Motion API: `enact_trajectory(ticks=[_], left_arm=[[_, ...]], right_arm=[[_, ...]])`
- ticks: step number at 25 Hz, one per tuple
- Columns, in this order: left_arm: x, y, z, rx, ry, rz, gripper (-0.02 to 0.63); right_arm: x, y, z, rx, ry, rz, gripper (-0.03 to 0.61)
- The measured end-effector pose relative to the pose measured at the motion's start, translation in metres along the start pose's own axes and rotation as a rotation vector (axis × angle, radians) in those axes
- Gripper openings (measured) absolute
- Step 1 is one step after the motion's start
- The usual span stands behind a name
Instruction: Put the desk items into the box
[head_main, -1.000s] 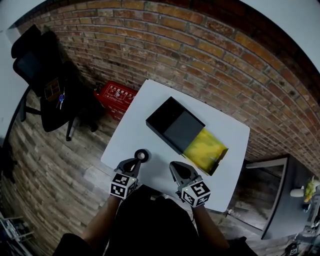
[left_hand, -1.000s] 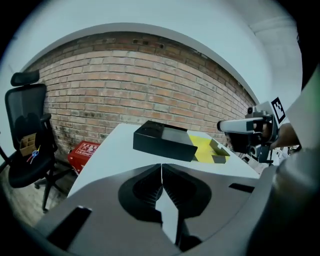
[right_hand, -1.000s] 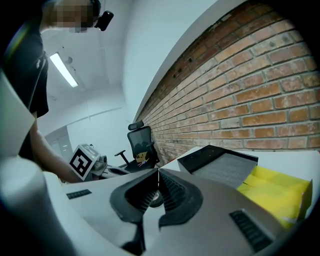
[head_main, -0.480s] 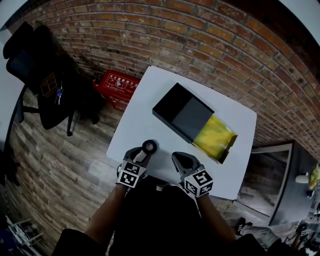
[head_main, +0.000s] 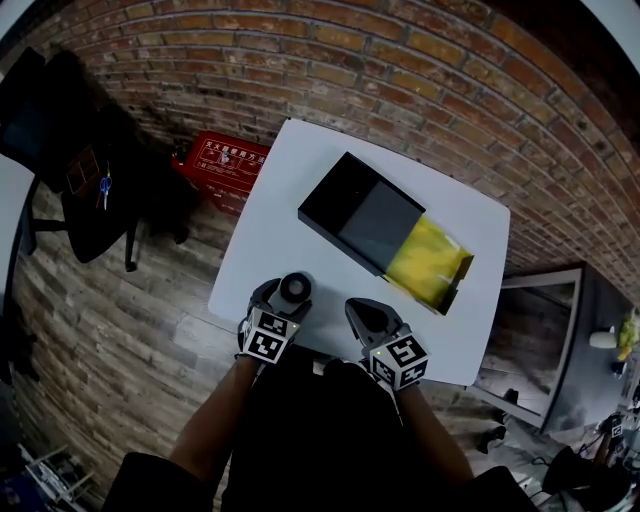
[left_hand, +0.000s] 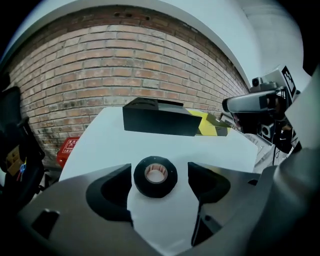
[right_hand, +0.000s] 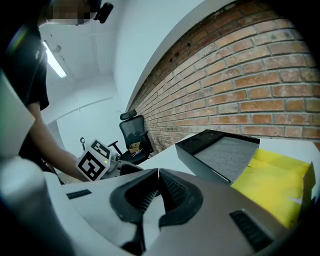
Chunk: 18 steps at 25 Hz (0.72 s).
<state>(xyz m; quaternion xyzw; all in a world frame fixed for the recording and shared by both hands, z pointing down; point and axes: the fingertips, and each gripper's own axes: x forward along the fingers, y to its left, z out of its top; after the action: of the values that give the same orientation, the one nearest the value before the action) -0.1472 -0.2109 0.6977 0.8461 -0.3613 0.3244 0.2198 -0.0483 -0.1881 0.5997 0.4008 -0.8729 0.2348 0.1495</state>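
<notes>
Only the red case (head_main: 228, 160) on the floor bears print (white characters), too small to read.

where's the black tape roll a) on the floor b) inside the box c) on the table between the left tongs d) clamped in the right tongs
C: the tape roll lies on the table between the left tongs, whose jaws have just been opening and stand clear of it.
</notes>
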Motion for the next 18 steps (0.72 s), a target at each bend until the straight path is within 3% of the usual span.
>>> enact_trajectory(ticks=[18], left_arm=[[0.032, 0.005, -0.008, 0.045, 0.075, 0.023, 0.364]], right_arm=[[0.022, 0.010, -0.013, -0.035, 0.078, 0.019, 0.023]])
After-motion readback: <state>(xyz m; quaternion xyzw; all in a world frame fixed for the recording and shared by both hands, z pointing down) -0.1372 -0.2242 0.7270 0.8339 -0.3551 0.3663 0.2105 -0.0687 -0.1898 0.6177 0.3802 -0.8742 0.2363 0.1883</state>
